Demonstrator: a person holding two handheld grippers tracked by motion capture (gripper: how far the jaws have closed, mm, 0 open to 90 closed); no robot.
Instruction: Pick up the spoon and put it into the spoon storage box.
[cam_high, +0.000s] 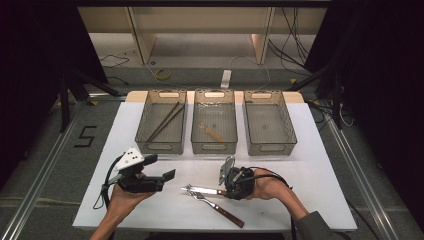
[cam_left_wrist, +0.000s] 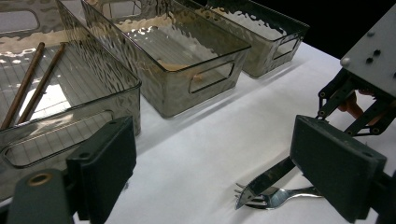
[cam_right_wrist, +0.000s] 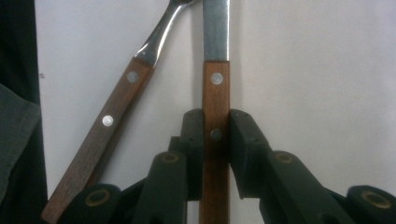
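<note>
- Because the knife (cam_right_wrist: 216, 93) is a stiff steel blade on a riveted wooden handle, I judge it rigid and fairly light, with the polished blade slippery and the wood the surer place to take hold.
- The right tongs (cam_right_wrist: 216, 135) are closed on that handle, just behind the front rivet, with the blade pointing away from them.
- The knife lies low over the white desk (cam_high: 300, 165), its tip crossing over the head of the fork (cam_high: 215, 204), which rests flat beside it.
- The right hand (cam_high: 267, 186) reaches in from the side, tongs aimed leftward and nearly level with the desk.
- The left tongs (cam_high: 159, 180) hover wide open and empty, pointing towards the knife tip, the hand cupped beneath.
- Three clear bins (cam_high: 214, 127) stand behind; the left holds chopsticks (cam_high: 166, 121).
</note>
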